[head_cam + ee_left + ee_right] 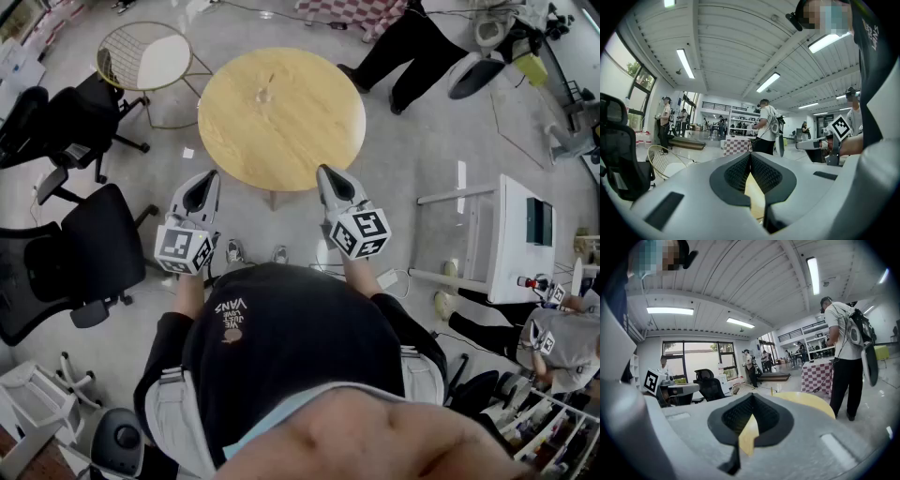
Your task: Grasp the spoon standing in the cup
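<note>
The round wooden counter (300,131) fills the middle of my head view, bare but for one small thing near its centre. Around it stand black office chairs (89,248) on my left, a round wire-frame stand (145,56) beyond them, a white table (520,234) on my right and a person in dark trousers (403,47) at the far side. None of these lies between me and the target. I hold both tools at the counter's near edge, well short of the middle. The left gripper (210,178) has its jaws pressed together at the tips with nothing between them, and the right gripper (325,172) is the same, closed and empty. The cup (263,94) looks like a small clear glass, upright about mid-counter and well apart from both grippers. The spoon (771,391) shows only as a thin upright sliver in the right gripper view — too small to read its bowl or material. I judge it light, stiff and probably slick, free to swivel against the rim, and the cup light enough to tip if nudged. So I would open the jaws first, take the handle above the rim and squeeze across its flat faces — keeping clear of the glass itself.
</note>
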`<state>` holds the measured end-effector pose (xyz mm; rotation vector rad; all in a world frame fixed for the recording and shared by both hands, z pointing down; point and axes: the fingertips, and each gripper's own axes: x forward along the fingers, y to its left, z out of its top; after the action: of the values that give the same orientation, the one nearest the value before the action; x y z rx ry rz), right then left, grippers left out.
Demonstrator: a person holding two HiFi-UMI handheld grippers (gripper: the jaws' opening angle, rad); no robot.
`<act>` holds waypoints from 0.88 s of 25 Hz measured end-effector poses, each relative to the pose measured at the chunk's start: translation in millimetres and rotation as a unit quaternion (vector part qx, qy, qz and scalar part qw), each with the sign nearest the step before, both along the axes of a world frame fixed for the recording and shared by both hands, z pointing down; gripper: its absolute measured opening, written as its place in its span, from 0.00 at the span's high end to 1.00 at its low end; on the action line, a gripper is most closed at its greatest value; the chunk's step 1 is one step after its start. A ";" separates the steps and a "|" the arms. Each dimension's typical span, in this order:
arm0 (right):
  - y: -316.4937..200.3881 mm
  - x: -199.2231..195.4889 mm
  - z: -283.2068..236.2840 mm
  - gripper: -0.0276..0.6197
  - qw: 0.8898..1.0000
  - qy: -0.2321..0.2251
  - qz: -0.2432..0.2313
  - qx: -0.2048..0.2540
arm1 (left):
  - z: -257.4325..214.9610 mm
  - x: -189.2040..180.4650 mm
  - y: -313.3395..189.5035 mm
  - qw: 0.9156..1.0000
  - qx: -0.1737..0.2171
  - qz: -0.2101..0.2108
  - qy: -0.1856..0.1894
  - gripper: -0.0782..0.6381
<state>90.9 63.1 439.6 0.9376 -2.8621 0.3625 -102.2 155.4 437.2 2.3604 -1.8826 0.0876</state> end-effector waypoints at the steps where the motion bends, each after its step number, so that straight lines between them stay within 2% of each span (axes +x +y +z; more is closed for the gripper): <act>1: -1.6 1.5 0.1 0.96 1.000 -0.001 -0.002 0.001 | -0.6 1.8 -1.1 1.000 0.001 -0.002 0.000 0.89; 11: -6.0 19.0 7.4 0.96 0.999 -0.006 -0.031 0.006 | 3.6 29.1 -6.8 1.000 0.002 -0.022 0.000 0.89; 16: -10.0 33.3 5.7 0.96 0.999 -0.011 -0.034 0.021 | 3.8 46.8 -4.9 0.999 0.005 -0.031 -0.008 0.89; 22: -7.7 36.0 3.1 0.96 0.999 -0.024 -0.039 0.015 | 1.4 54.4 1.4 0.999 0.005 -0.032 -0.016 0.89</act>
<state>126.9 55.4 442.7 0.8295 -2.9444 0.3399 -47.8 156.9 438.6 2.3155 -1.9754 0.1119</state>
